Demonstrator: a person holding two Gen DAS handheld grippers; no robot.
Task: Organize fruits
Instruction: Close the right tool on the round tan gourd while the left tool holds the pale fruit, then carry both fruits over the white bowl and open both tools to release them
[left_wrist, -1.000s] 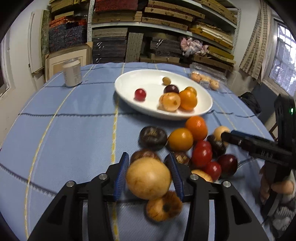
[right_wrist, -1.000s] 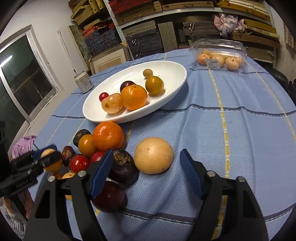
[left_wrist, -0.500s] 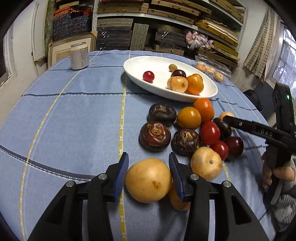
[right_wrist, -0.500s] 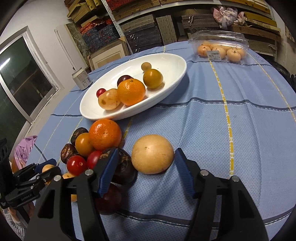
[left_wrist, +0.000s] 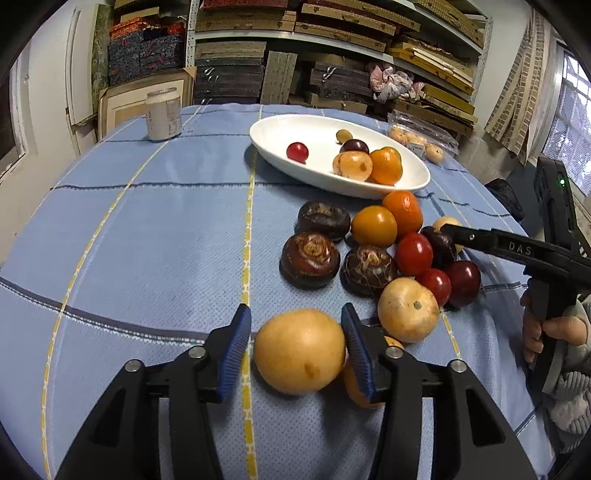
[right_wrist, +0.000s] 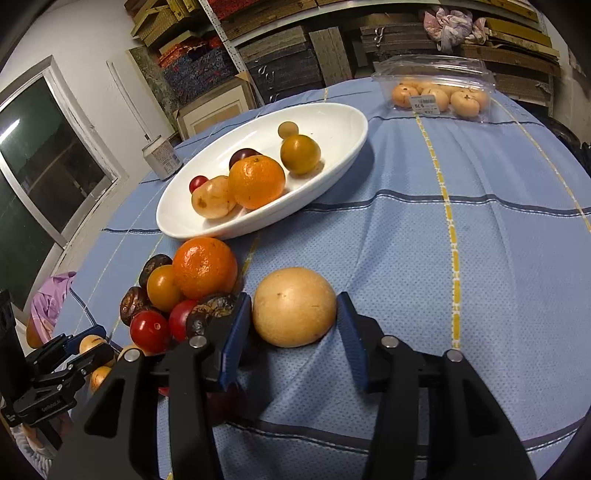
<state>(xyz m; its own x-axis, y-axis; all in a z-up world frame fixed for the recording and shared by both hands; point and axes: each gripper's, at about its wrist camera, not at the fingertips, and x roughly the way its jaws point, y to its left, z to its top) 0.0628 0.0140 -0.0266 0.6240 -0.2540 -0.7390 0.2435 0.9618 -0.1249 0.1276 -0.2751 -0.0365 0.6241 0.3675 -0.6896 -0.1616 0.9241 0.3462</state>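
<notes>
A pile of fruit lies on the blue cloth: oranges (left_wrist: 402, 208), red tomatoes (left_wrist: 413, 253), dark water chestnuts (left_wrist: 309, 258) and tan fruits (left_wrist: 407, 309). A white oval dish (left_wrist: 317, 173) behind it holds several fruits. My left gripper (left_wrist: 295, 350) is around a tan round fruit (left_wrist: 300, 350); its right pad touches it, and a small gap shows at the left pad. My right gripper (right_wrist: 293, 334) is closed around another tan round fruit (right_wrist: 294, 306) on the cloth, both pads touching. The cloth is bunched at the right pad.
A white can (left_wrist: 163, 115) stands at the far left of the table. A clear plastic box of tan fruits (right_wrist: 437, 94) sits at the far right. Shelves with stacked boards stand behind the round table. The cloth edge drops off near me.
My left gripper has carried its tan fruit back from the pile and its jaws have loosened a little. My right gripper has moved forward and closed around the other tan fruit.
</notes>
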